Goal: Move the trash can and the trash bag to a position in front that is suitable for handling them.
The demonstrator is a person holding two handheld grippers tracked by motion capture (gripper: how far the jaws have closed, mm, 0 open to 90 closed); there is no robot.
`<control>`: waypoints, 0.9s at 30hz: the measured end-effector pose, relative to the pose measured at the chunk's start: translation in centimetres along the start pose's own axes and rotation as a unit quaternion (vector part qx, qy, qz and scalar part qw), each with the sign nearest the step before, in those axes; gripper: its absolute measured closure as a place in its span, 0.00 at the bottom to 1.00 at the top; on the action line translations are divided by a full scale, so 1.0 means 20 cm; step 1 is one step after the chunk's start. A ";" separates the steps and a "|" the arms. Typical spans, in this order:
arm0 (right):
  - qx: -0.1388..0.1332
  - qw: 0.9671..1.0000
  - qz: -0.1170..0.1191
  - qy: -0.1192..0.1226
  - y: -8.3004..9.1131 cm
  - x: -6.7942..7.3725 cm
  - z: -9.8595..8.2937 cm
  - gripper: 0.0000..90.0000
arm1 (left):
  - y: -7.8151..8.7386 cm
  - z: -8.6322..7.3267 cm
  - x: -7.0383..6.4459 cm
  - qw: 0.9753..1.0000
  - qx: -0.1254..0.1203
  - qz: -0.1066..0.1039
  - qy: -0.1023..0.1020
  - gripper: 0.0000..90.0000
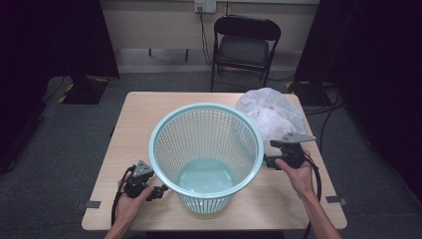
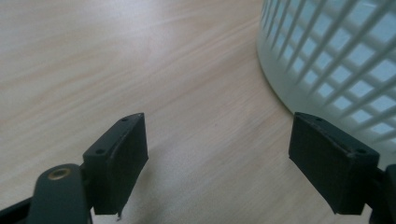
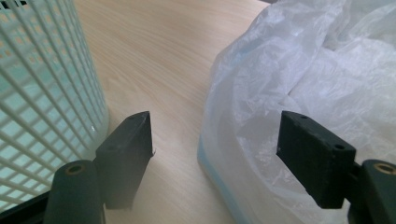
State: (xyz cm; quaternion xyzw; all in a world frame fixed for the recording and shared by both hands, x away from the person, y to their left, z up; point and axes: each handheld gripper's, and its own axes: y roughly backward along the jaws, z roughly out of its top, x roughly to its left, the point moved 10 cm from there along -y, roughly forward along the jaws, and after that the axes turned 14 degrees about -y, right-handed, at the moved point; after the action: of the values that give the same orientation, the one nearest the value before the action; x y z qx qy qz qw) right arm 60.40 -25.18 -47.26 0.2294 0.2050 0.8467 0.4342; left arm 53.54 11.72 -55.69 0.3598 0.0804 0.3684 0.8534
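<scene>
The mesh basket point(image 1: 206, 154) stood upright and empty at the middle of the wooden table point(image 1: 144, 112), mouth up, likely ready for lining. The crumpled white plastic bag point(image 1: 271, 114) lay just beside the basket, at its far right. The right gripper point(image 1: 268, 160) hovered between basket and bag, jaws spread with nothing held, its right jaw beside the bag, probably about to take it. The left gripper point(image 1: 160, 191), also open-jawed, waited at the basket's near left, perhaps to steady it. Behind the basket stood 1 black folding chair point(image 1: 246, 45) on grey carpet.

Overhead view; two close tabletop views.
</scene>
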 end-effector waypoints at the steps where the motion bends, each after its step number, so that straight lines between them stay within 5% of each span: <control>1: 0.005 1.000 -0.001 -0.001 -0.01 -0.01 -0.01 0.29 | -0.01 -0.01 0.01 1.000 0.006 0.012 -0.010 0.22; 4: 0.017 1.000 -0.023 -0.002 -0.06 -0.07 -0.04 0.33 | -0.02 -0.02 0.01 1.000 0.011 0.020 -0.018 0.22; 10: 0.024 1.000 -0.021 0.000 -0.12 -0.09 -0.09 0.71 | -0.03 -0.04 0.03 1.000 0.011 0.024 -0.010 0.17; 14: 0.025 1.000 -0.012 0.004 -0.12 -0.07 -0.10 0.86 | -0.04 -0.04 0.03 1.000 0.004 0.024 -0.009 0.16; 27: 0.025 1.000 0.001 0.007 0.06 -0.03 -0.26 0.98 | -0.05 -0.04 0.04 1.000 0.008 0.023 -0.013 0.12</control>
State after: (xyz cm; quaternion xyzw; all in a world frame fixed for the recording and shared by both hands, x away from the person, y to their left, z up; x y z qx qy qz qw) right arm 57.15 -27.11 -50.96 0.2343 0.2286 0.8433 0.4263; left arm 54.39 12.33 -56.79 0.3731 0.0642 0.3826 0.8428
